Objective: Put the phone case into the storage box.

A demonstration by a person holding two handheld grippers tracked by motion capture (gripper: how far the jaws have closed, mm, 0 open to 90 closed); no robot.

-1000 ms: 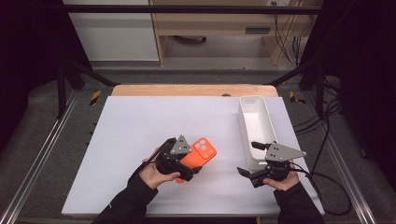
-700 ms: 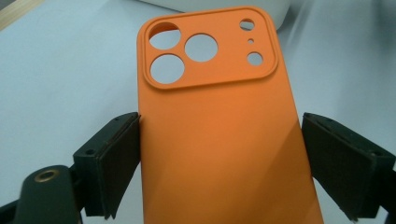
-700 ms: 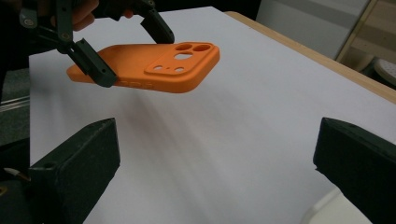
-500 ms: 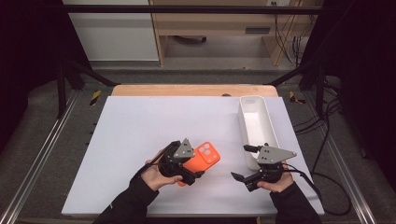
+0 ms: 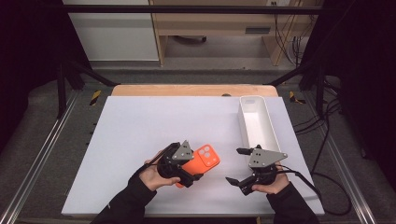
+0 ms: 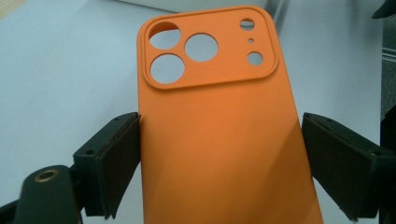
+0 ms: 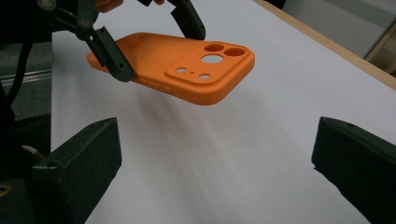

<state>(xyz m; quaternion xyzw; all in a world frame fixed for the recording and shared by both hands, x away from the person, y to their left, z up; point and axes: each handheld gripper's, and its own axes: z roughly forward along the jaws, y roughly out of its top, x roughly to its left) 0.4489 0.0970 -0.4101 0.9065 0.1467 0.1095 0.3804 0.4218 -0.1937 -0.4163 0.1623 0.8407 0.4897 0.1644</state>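
An orange phone case [image 5: 207, 157] with camera cut-outs is held off the white table top, back side up. My left gripper [image 5: 188, 169] is shut on its long edges; in the left gripper view both pads press the sides of the case [image 6: 219, 135]. My right gripper [image 5: 236, 165] is open, its jaws wide apart with nothing between them, a short way right of the case. In the right gripper view the case [image 7: 173, 60] hovers ahead, pinched by the left gripper's fingers [image 7: 114, 60], and casts a shadow on the table.
A long white tray [image 5: 243, 122] stands at the right side of the white table top [image 5: 140, 126], just beyond my right gripper. A wooden strip [image 5: 187, 90] runs along the far edge. Cables [image 5: 327, 186] trail off the table's right side.
My right gripper has shifted left, closer to the case. My left gripper, still holding the case, has drifted slightly right and toward the near edge.
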